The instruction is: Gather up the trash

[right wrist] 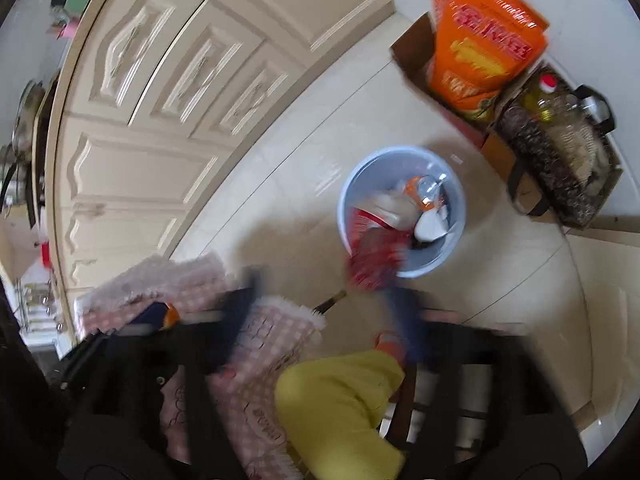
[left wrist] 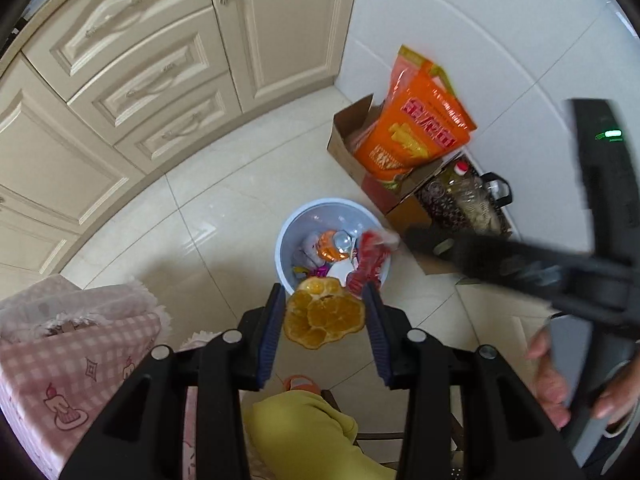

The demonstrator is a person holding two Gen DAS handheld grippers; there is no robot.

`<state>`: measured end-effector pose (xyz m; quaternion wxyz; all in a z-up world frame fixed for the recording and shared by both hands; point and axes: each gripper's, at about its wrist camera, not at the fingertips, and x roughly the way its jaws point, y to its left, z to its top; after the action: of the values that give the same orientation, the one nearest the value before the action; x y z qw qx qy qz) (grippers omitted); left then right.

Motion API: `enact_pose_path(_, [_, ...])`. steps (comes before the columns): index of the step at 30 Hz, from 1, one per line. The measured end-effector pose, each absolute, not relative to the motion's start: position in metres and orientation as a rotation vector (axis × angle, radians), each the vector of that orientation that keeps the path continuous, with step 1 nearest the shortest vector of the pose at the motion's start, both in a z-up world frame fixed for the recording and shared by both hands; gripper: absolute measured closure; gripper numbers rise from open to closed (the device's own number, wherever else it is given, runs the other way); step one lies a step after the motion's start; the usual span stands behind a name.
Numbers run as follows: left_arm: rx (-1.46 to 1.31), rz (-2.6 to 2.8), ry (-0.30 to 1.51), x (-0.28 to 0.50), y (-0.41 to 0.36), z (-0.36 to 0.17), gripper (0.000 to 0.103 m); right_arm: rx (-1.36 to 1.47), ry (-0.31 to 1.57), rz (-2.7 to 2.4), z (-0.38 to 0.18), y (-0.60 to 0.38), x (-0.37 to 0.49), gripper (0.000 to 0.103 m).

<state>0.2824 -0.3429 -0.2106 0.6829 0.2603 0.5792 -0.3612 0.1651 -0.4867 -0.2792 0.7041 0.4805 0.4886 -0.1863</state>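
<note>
A light blue bin (left wrist: 288,232) stands on the tiled floor and holds a can (left wrist: 334,245) and several wrappers. My left gripper (left wrist: 326,294) hangs just above its near rim, shut on a piece of orange peel (left wrist: 324,316) between its blue pads. My right gripper (right wrist: 320,304) is blurred and its fingers stand wide apart. A red wrapper (right wrist: 372,264) hangs at the tip of its right-hand finger, over the bin's rim (right wrist: 344,216); I cannot tell whether it touches. In the left wrist view the same wrapper (left wrist: 372,258) lies across the bin's right rim.
Cream cabinets (left wrist: 132,92) curve along the left. A cardboard box (left wrist: 348,148) holding an orange bag (left wrist: 416,128) and an oil bottle (left wrist: 472,192) sits beyond the bin. A pink checked cloth (left wrist: 80,360) and a person's yellow trouser leg (left wrist: 304,432) are close below.
</note>
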Motion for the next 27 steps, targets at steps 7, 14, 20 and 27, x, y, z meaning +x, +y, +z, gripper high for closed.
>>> enact_pose_path(7, [0.614,-0.838,1.276,0.280,-0.368,-0.222,0.049,1.110,1.082,-0.453,-0.278,-0.509,0.137,0.029])
enact_pose_path(14, [0.647,-0.816,1.249,0.269,-0.370,-0.218,0.037,1.118,1.053,-0.479,-0.268,-0.512,0.107,0.029])
enact_pose_path(20, [0.627,-0.804,1.200,0.256,-0.353,-0.196,0.037,1.074,1.022,-0.475,-0.242,-0.498,0.092,0.029])
enact_pose_path(27, [0.561,-0.802,1.103,0.227,-0.315,-0.151,0.037,0.971,0.958,-0.445,-0.197,-0.459,0.071,0.029])
